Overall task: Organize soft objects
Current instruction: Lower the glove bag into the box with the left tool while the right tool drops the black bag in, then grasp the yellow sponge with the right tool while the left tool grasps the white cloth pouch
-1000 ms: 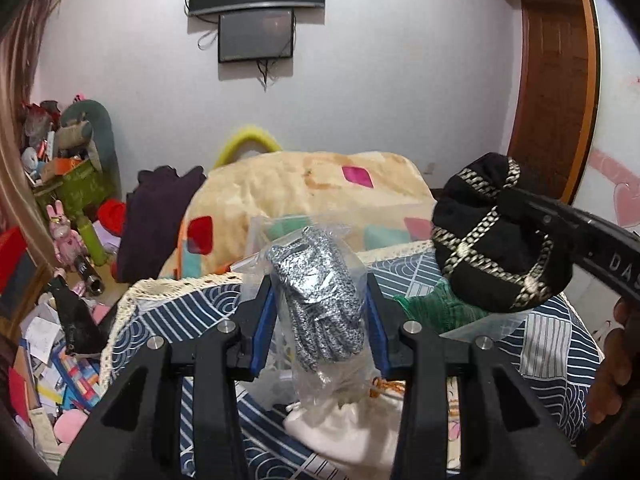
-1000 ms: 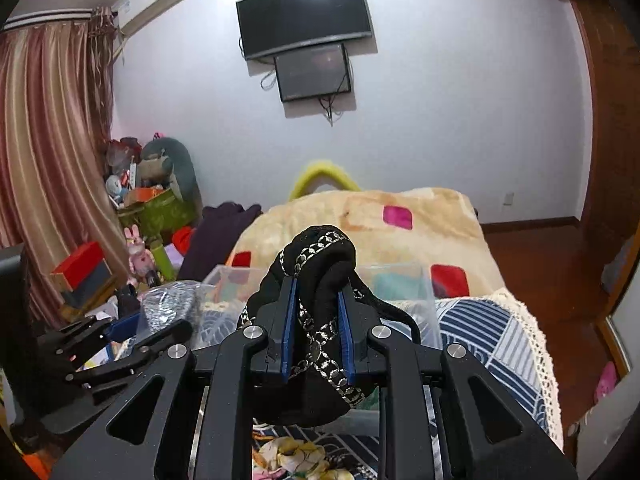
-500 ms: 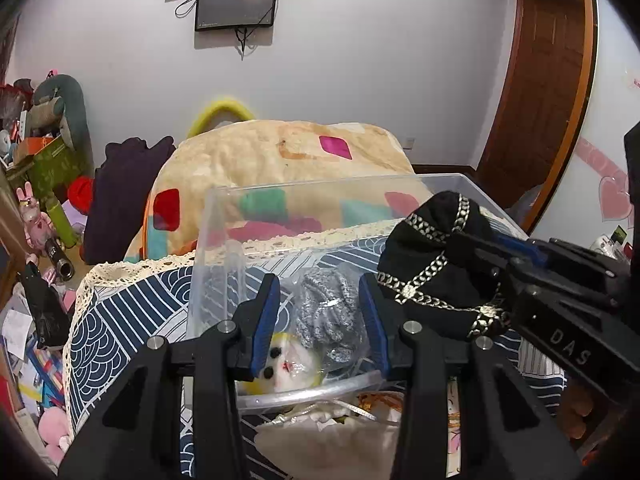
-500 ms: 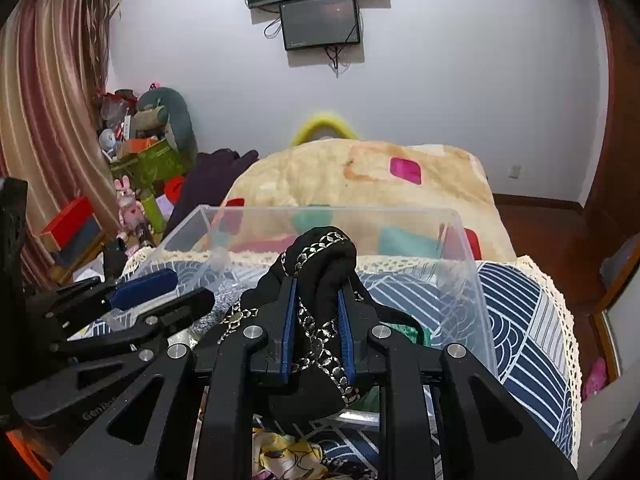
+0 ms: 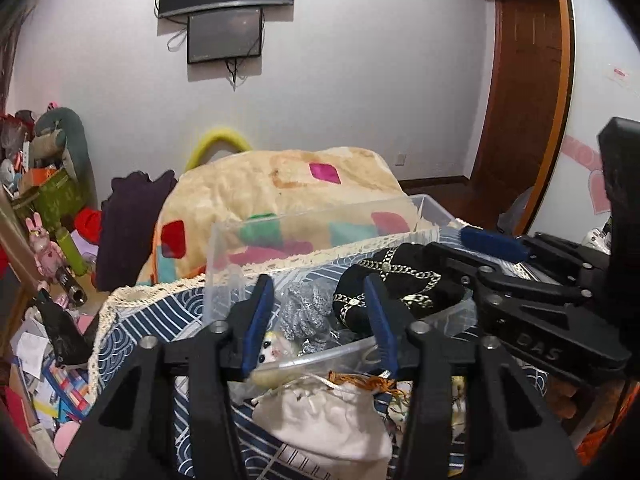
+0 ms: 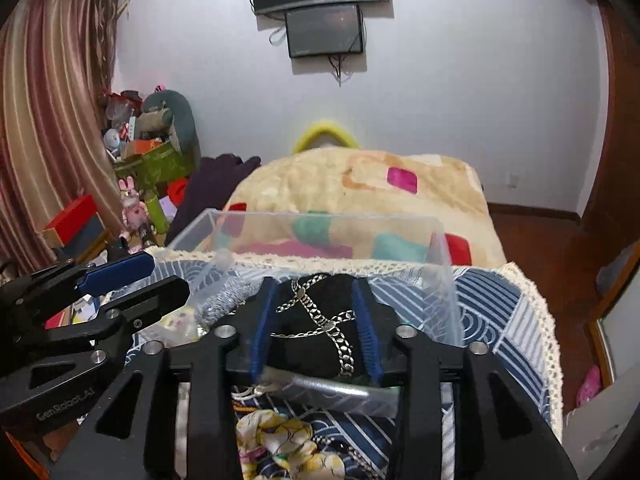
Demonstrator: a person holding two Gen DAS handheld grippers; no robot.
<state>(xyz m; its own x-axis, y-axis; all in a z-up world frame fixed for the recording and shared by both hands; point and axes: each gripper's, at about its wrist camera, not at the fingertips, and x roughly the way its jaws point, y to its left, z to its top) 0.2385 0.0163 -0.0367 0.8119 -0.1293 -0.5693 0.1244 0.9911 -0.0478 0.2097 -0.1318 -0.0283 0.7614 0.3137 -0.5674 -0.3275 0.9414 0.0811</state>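
Two black grippers with blue finger pads reach over one clear plastic storage box [image 6: 440,280] that stands on a blue-and-white patterned cloth with a cream lace edge [image 6: 516,300]. Inside the box I count three soft things: one black fabric pouch crossed with silver chain [image 6: 316,328], one grey speckled glove in a clear bag [image 5: 304,312], and one small white plush with black eyes [image 5: 272,350], though that last is half hidden behind the box wall and hard to make out. Just in front of the box, on the cloth, lie one cream drawstring bag [image 5: 332,428] and one yellow floral cloth [image 6: 280,440].

The left gripper [image 5: 318,320] points into the box with its fingers spread wide, the bagged glove lying loose between them. The right gripper [image 6: 316,328] comes in from the right side, its fingers also parted, straddling the black pouch without pinching it; the pouch rests in the box's right half.
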